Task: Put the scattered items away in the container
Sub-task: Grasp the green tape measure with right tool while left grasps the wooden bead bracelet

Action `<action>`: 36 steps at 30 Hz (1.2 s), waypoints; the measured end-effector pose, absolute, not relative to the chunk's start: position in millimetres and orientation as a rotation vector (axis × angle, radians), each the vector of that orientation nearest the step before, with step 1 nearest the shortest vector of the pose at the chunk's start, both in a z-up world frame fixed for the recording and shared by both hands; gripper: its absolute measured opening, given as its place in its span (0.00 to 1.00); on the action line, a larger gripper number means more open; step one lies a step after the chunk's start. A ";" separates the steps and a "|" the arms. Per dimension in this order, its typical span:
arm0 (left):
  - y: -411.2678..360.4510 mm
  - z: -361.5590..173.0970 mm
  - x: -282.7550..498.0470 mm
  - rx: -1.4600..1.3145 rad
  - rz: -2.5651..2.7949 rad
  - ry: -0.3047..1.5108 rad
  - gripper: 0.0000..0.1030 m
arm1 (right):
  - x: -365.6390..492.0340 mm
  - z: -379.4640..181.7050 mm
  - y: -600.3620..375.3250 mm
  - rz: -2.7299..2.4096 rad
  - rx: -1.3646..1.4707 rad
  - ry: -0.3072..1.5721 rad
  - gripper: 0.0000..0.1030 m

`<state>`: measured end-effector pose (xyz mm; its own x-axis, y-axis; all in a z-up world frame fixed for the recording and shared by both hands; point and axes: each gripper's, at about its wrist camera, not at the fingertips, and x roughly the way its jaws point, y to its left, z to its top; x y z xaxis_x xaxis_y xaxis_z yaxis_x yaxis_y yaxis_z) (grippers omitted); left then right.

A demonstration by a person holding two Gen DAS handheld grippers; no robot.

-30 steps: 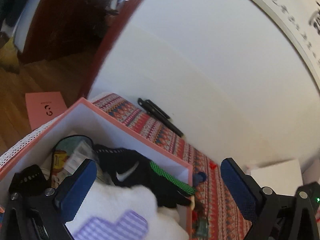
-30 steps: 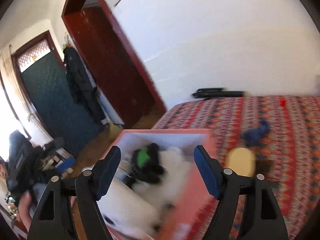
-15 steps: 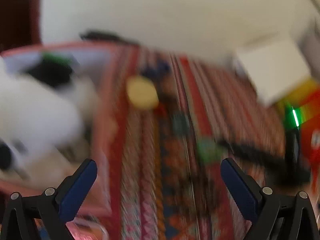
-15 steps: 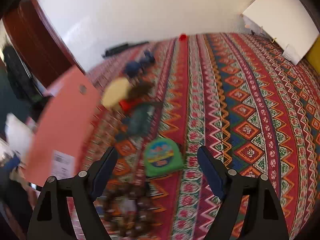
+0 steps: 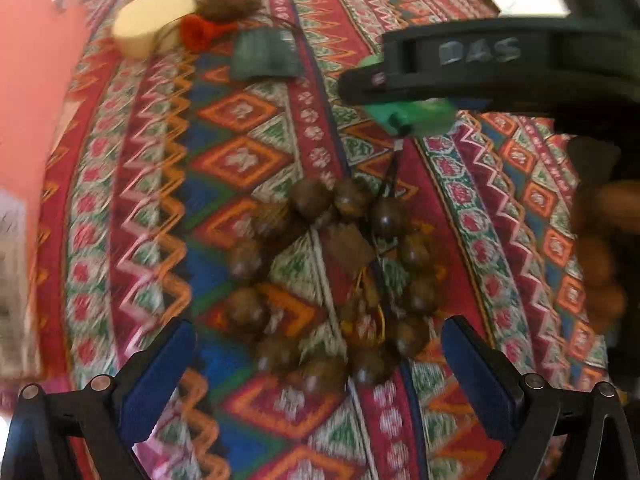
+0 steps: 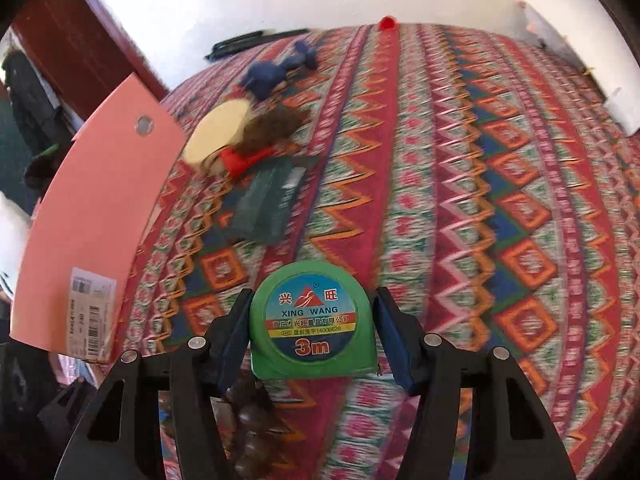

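A green tape measure (image 6: 308,304) lies on the patterned cloth (image 6: 460,200). My right gripper (image 6: 314,332) straddles it, its jaws closing, and both blue pads lie against the tape's sides. The left wrist view shows one of that gripper's black fingers (image 5: 460,64) side-on over the tape measure (image 5: 416,114). My left gripper (image 5: 320,368) is open, pointing steeply down at a brown bead bracelet (image 5: 332,280); the beads sit just ahead of its tips, untouched. The coral box (image 6: 100,208) stands at the left, its contents hidden.
Near the box lie a cream round disc (image 6: 218,136), a red piece (image 6: 240,160), a dark green pouch (image 6: 268,204) and a blue cloth item (image 6: 276,70). A small red cap (image 6: 387,23) and a black object (image 6: 256,42) sit by the wall. A white box (image 6: 580,40) stands at the far right.
Both grippers swung away from the box and dropped toward the cloth. The right one came down around the tape measure and narrowed onto it. The left one now hangs over the beads.
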<state>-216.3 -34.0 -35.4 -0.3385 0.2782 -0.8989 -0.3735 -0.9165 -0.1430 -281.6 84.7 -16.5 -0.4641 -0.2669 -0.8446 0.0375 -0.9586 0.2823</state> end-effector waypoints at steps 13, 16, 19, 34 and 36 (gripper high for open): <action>-31.5 -26.2 -212.7 -1.346 2.384 0.078 0.33 | -281.9 -16.1 117.3 -2.509 1.501 -0.525 0.60; -39.5 -5.9 -206.6 -1.273 2.389 0.010 0.16 | -281.4 -9.3 119.2 -2.522 1.460 -0.554 0.60; -42.0 22.7 -196.6 -1.175 2.399 -0.041 0.16 | -278.9 1.5 122.5 -2.531 1.405 -0.602 0.60; -122.5 130.1 -199.6 -0.837 2.610 -0.285 0.17 | -253.3 84.0 62.8 -2.526 1.064 -0.579 0.60; -151.5 160.5 -199.9 -0.734 2.714 -0.268 0.17 | -258.0 103.5 38.4 -2.494 0.992 -0.577 0.60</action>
